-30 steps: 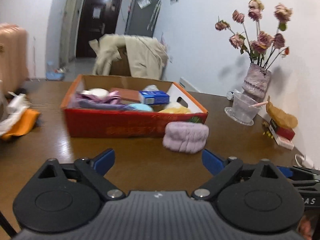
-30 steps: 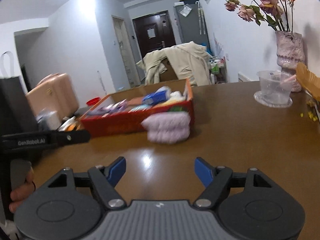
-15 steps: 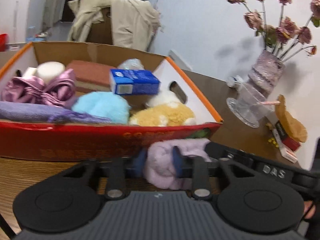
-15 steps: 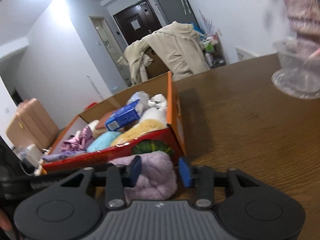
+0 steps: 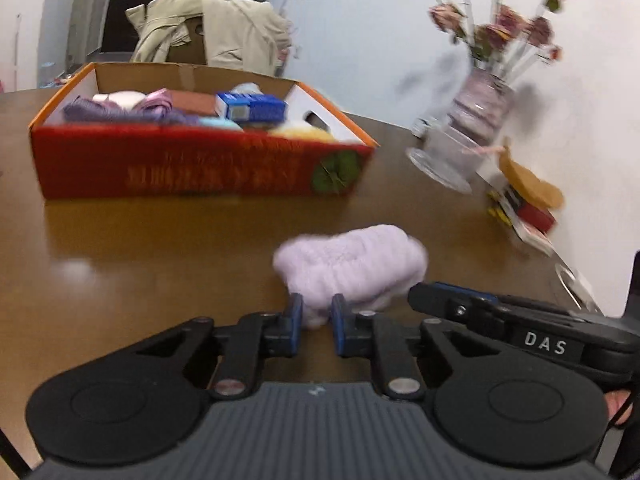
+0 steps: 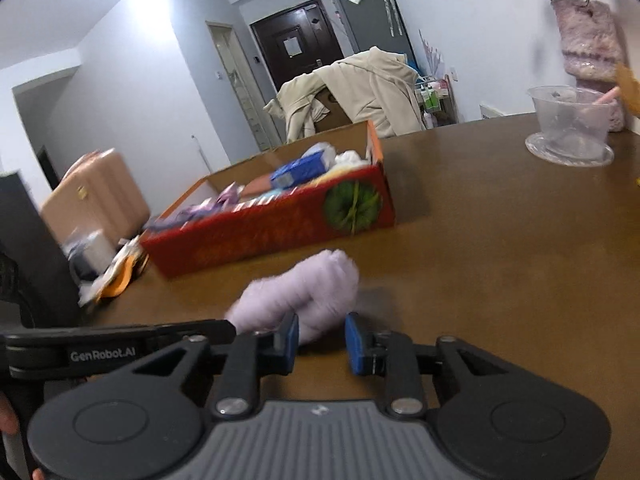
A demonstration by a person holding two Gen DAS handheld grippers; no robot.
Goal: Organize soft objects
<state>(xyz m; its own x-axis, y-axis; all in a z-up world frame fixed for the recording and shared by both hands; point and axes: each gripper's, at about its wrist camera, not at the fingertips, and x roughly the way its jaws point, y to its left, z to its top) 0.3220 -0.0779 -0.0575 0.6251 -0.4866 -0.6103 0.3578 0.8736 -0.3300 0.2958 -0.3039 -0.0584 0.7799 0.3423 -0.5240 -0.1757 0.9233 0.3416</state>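
Towel (image 5: 352, 268), lilac and fluffy, lies at frame centre on my bench (image 5: 140, 248), apart from the red box (image 5: 192, 160) at upper left. My left tongs (image 5: 314, 318) are clenched on its near edge. My right tongs (image 6: 322, 338) pinch its other end.

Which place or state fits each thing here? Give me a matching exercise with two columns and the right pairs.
Things:
1. lilac fluffy cloth
2. blue carton
3. clear plastic cup
4. beige coat

Places or states:
A. inside the red box
B. draped over a chair behind the table
C. pinched by the left gripper and the right gripper
D. standing on a clear saucer by the vase

Pairs: 1-C, 2-A, 3-D, 4-B
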